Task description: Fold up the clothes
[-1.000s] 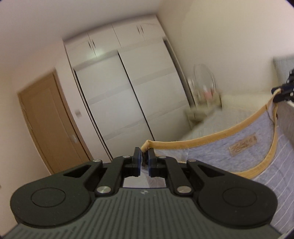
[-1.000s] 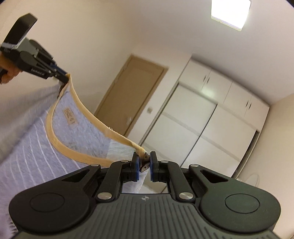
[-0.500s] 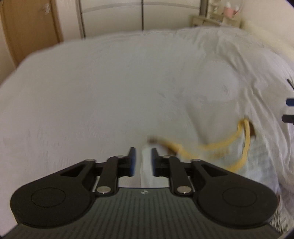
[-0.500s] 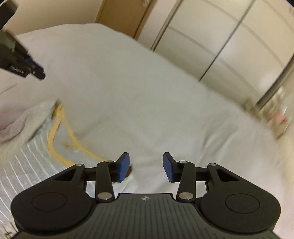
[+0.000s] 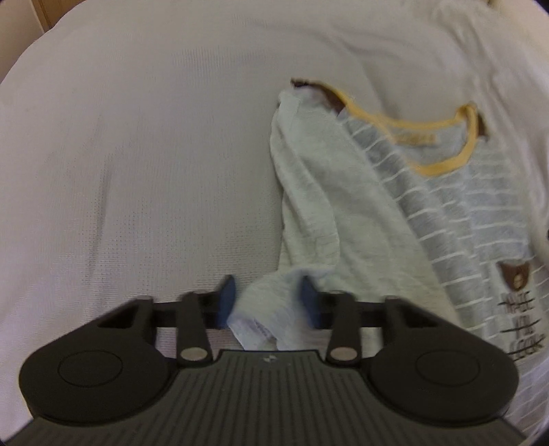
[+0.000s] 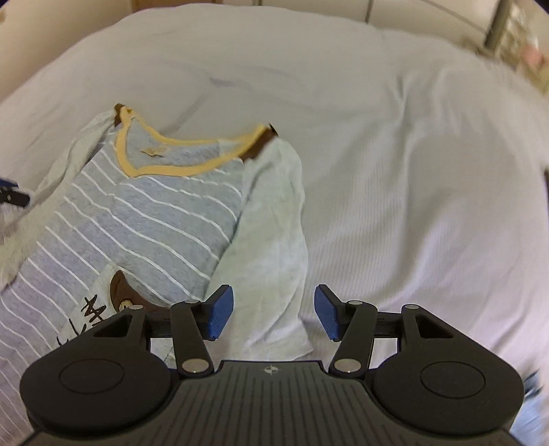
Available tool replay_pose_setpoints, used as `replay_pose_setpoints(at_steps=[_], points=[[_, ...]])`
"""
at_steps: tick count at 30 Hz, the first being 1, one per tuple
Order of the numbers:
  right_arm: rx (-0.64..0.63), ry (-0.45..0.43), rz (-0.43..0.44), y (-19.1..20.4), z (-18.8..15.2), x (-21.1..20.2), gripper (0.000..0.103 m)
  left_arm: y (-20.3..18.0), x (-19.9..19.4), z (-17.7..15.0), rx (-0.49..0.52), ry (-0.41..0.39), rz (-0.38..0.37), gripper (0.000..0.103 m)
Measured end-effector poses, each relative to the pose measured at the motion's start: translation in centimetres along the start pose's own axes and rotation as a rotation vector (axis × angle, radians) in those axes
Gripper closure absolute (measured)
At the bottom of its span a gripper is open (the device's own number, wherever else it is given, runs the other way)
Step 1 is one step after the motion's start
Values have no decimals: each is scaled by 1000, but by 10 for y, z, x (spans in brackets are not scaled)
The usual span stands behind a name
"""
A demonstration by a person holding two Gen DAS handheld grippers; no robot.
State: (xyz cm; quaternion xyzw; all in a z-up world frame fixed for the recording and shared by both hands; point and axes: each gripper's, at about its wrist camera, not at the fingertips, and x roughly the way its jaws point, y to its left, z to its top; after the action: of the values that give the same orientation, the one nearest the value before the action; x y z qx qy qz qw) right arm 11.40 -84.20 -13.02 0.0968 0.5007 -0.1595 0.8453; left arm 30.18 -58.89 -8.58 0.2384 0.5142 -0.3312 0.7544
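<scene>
**Striped shirt laid out on a white bed**

Bedding fills nearly both views: a white bed (image 6: 394, 171) with a finely ribbed cover, smooth at the near left of the left wrist view and creased into soft folds toward the far side of the right wrist view. At the far edges of the room, a strip of wooden door or frame (image 5: 43, 13) shows at the far left, and pale wardrobe panels (image 6: 394, 10) run along the top of the right wrist view; a blurred cluttered spot sits at the far right corner, too smeared to identify.

On the bed lies the shirt (image 6: 147, 212), grey-blue with thin white stripes, front up, its yellow neckline (image 6: 178, 169) toward the far side. A brown bear print (image 6: 123, 298) and dark lettering mark the chest. Its pale sleeves lie along both sides of the body.

Left gripper (image 5: 269, 302) has its blue fingers spread wide, straddling the cuff of the left sleeve (image 5: 308, 192). Right gripper (image 6: 272, 314) also stands wide apart, hovering above the right sleeve (image 6: 274, 240), gripping nothing.
</scene>
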Motion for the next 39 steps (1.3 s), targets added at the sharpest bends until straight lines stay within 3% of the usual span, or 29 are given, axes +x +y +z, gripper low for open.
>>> replay_pose_setpoints(at_steps=[4, 9, 13, 17, 18, 19, 20, 21, 25, 31, 33, 35, 37, 39], points=[[45, 11, 60, -10, -4, 10, 49, 2, -31, 12, 115, -66, 57, 103], [68, -6, 77, -21, -2, 9, 49, 80, -71, 49, 57, -173, 358, 103], [81, -7, 97, -30, -2, 13, 49, 113, -51, 70, 55, -156, 375, 103], [64, 19, 144, -29, -2, 31, 50, 113, -30, 75, 148, -129, 369, 103], [63, 31, 157, -30, -1, 35, 56, 115, -28, 73, 156, -127, 371, 103], [70, 49, 170, -32, 1, 39, 80, 118, -27, 70, 156, -125, 372, 103], [66, 51, 163, -35, 4, 38, 95, 118, -25, 69, 154, -123, 378, 103], [51, 37, 134, -38, 9, 33, 102, 116, -22, 69, 152, -120, 386, 103], [-9, -19, 15, -52, 26, 12, 102, 121, 6, 67, 138, -77, 416, 103], [-90, -94, -148, -73, 51, -16, 101, 131, 23, 60, 116, -39, 393, 100], [-77, -77, -139, -79, 52, -13, 101, 133, 22, 58, 125, -40, 391, 98], [-62, -65, -118, -84, 55, -10, 94, 136, 19, 59, 142, -49, 397, 94], [-39, -67, -58, -89, 63, -9, 73, 139, 15, 59, 141, -64, 410, 89], [-35, -57, -18, -87, 69, -2, 66, 139, 11, 59, 130, -84, 428, 87]])
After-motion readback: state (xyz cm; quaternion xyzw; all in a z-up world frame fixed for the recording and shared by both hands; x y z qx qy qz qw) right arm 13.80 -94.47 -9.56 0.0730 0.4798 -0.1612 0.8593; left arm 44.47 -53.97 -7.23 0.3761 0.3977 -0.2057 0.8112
